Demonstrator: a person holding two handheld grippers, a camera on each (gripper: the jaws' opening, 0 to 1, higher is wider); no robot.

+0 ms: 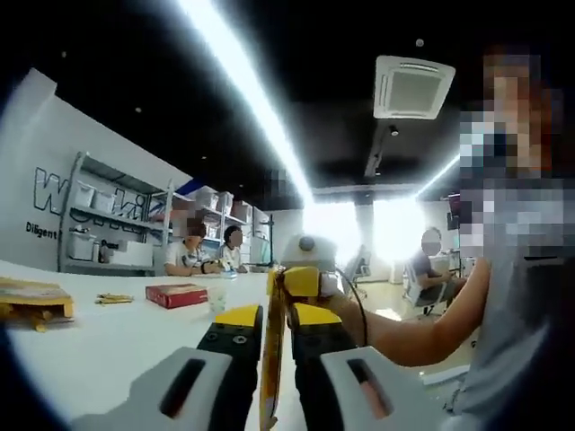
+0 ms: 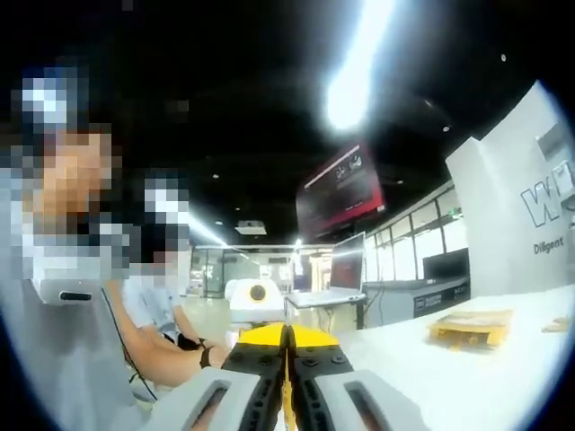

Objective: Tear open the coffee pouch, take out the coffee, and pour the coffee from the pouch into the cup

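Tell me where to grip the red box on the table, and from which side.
Take the red box across its short sides, coming down from above. It lies flat and low on the white table, so its side faces give little height; the top is unobstructed, though the cup stands close beside it.

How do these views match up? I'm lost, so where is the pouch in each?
Left gripper view: pouch edge-on at bottom centre, pinched in the left gripper.
Right gripper view: pouch is a thin yellow strip at bottom centre, pinched in the right gripper.
Shared landmark: cardboard box on the table.
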